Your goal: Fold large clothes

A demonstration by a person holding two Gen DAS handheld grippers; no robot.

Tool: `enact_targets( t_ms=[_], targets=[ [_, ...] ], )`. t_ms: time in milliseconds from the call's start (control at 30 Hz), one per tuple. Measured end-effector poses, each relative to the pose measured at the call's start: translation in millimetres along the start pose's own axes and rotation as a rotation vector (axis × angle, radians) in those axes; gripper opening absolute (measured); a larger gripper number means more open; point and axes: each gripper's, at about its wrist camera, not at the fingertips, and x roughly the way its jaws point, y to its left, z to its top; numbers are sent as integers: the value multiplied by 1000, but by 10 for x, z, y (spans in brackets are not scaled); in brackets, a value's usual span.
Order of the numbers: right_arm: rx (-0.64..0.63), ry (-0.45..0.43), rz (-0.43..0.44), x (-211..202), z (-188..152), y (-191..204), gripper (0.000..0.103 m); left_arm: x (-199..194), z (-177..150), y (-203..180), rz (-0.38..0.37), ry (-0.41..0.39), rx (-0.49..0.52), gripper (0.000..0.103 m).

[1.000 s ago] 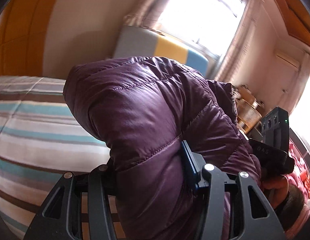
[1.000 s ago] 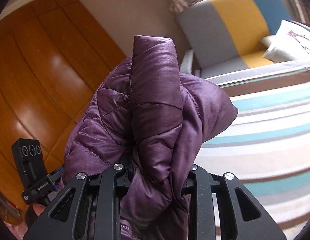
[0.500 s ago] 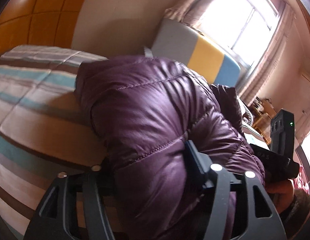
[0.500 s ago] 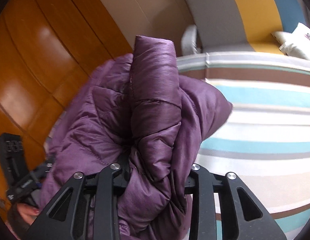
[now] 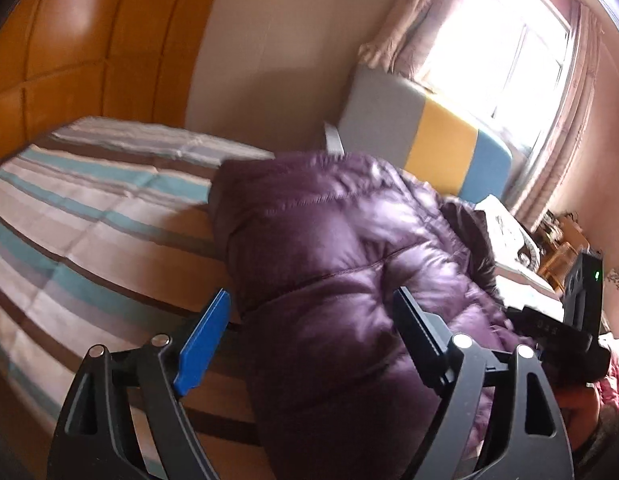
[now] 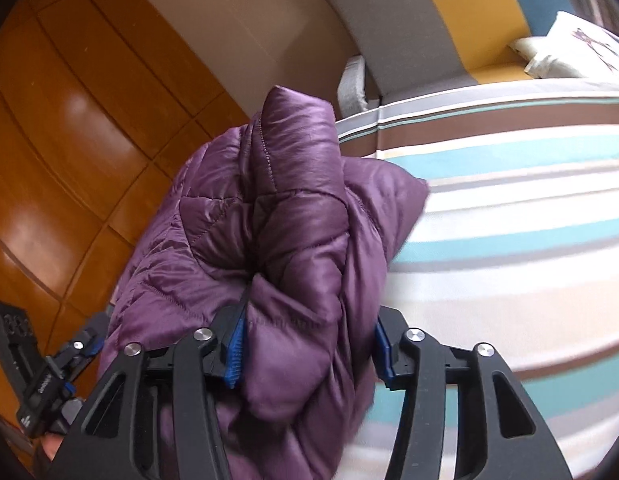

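Observation:
A purple quilted puffer jacket (image 5: 341, 264) lies bunched on the striped bed (image 5: 89, 216). My left gripper (image 5: 309, 304) is open, its jaws spread wide around the jacket's near edge, with the blue left pad clear of the fabric. In the right wrist view the jacket (image 6: 277, 232) rises as a thick folded bundle over the bed (image 6: 509, 220). My right gripper (image 6: 305, 340) is shut on a fat fold of it, blue pads pressed into both sides. The right gripper's body also shows in the left wrist view (image 5: 577, 320).
A grey, yellow and blue sofa (image 5: 425, 140) stands beyond the bed under a bright window (image 5: 501, 44). A white cushion (image 6: 569, 48) lies on it. Wooden wardrobe panels (image 6: 69, 120) are at the left. The left gripper's body shows at lower left (image 6: 37, 372).
My left gripper has opened and let go of the jacket. The jacket has come down onto the bed. The right gripper keeps its hold.

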Motion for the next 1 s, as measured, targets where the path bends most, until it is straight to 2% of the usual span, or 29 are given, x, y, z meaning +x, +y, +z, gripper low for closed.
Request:
enact_targets(
  t_ms=[67,167,233,333,500,600,700,767,900,1000],
  targets=[
    [6,10,-11,-56,-80,-12,50,-146,25,-62,7,-41,14,82],
    [-55,39,-50,-3,-207,118,50,-181,46,-199,8,-47,73,85],
    [-48,27,-45,-25,-217,128,50,-111,42,-278,20,-21,119,85],
    [-19,-4,-22,-187,-213,143,50,82,-30,-338,49,65,180,85],
    [-83,-115,-71,-537,-109,238,50,45,-38,-268,33,78,116,85],
    [-140,-161,-106,-613,-15,405,50,6,40,-286,65,58,118,85],
    [-210,-141,-118,-518,43,606,39,56,152,-306,157,31,158,84],
    [-261,-117,-127,-359,70,734,36,153,223,-305,188,49,161,84],
    [-274,-5,-205,19,26,746,36,414,202,-325,200,118,206,84],
    [-203,45,-188,158,-76,527,36,501,104,-260,162,143,190,85]
  ],
)
